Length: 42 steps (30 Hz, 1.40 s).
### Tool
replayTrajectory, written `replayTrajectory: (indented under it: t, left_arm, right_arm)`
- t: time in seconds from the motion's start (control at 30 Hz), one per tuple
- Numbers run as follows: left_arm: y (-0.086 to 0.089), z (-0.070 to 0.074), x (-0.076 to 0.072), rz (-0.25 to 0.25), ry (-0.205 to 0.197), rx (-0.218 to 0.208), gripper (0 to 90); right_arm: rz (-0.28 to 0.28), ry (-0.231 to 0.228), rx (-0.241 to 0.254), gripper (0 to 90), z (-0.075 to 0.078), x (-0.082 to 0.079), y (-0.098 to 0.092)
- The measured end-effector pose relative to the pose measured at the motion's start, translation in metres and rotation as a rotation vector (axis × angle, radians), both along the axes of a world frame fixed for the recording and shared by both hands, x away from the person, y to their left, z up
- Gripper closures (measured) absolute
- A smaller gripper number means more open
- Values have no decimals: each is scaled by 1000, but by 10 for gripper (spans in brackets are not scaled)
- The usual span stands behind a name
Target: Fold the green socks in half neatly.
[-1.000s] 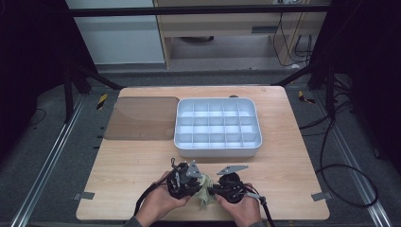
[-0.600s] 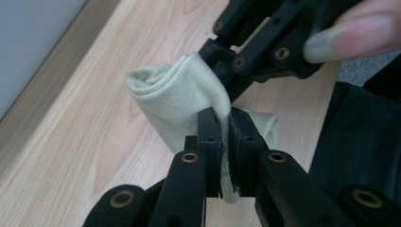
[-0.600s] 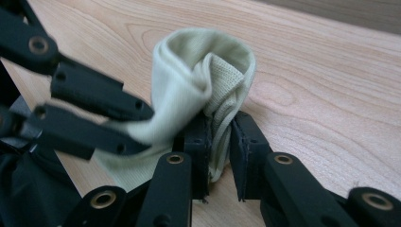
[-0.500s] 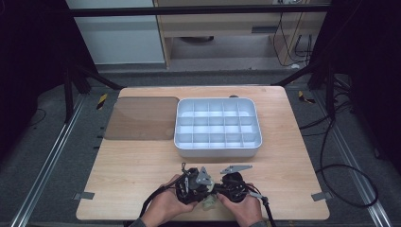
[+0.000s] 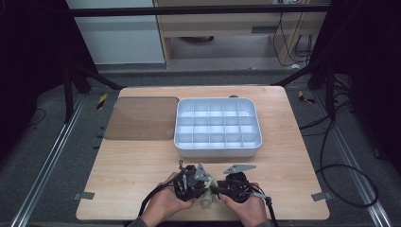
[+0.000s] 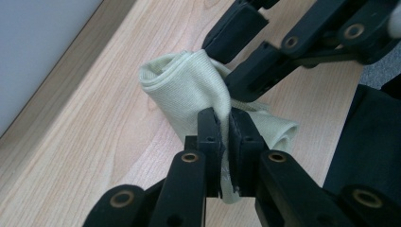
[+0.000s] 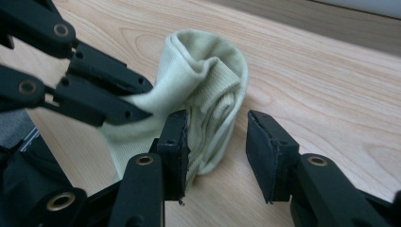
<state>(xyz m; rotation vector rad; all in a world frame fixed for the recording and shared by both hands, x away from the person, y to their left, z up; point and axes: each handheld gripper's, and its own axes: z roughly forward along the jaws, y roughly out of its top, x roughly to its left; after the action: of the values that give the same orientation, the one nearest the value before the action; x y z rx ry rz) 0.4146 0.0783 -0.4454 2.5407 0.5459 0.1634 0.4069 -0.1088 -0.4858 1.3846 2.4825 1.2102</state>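
Left gripper view looks along its own 2 black jaws, where the left gripper [image 6: 225,137] is clamped tight on a fold of a pale yellow-green sock [image 6: 189,80]; the sock bunches up just beyond the pads and rests on the wooden table [image 6: 85,127]. Right gripper view has the right gripper [image 7: 217,146] with jaws parted, having just been opening; the sock [image 7: 208,80] sits between them, brushing the left pad and apart from the other. No brand, label or writing can be read on the sock or the grippers. High view places both hands close together at the near table edge, the sock [image 5: 206,201] between them. Farther off sits a white tray [image 5: 217,152] with many compartments, and beside it a brown mat [image 5: 142,118].
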Motion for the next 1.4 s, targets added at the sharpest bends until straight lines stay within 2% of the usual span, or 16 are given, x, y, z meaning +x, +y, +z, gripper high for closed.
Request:
replayTrajectory:
  t: [0.07,0.13,0.23,0.33,0.47,0.6,0.67,0.73,0.77,0.8,0.9,1.03,1.13,1.4]
  left_arm:
    - [1,1,1,0,-2,-1,840]
    - [1,2,1,4,-2,-4,840]
    - [0,3,1,5,0,-10,839]
    - [-2,5,2,5,-1,-16,838]
    - [-9,5,4,3,2,-20,836]
    - [-18,0,3,-16,8,1,834]
    - [-20,-2,3,-19,7,9,833]
    - [-22,-3,3,-16,13,9,833]
    - [-22,-3,3,-16,13,9,833]
    - [-23,-4,5,-17,14,28,832]
    - [-24,-5,6,-11,19,23,832]
    - [-26,-7,6,-9,19,23,829]
    - [-26,-7,6,-7,19,19,829]
    - [-23,-9,6,-4,20,5,826]
  right_arm:
    - [8,2,0,631,0,-1,-2]
    - [19,11,6,708,-1,-2,-3]
    - [30,7,7,775,-3,-1,-3]
    - [34,9,9,795,-5,1,-2]
    - [37,14,19,800,-6,3,-1]
    - [36,17,26,790,-10,3,-2]
    - [32,23,22,757,-11,3,-3]
    - [21,17,3,680,-11,1,-7]
    - [10,23,0,680,-10,-1,-10]
    - [8,19,10,644,-9,-3,-14]
    - [-23,3,-1,614,-6,-10,-25]
    - [-47,0,9,624,-7,-12,-32]
    - [-73,-27,51,682,-4,-9,-34]
    - [-61,-72,70,726,15,-2,-28]
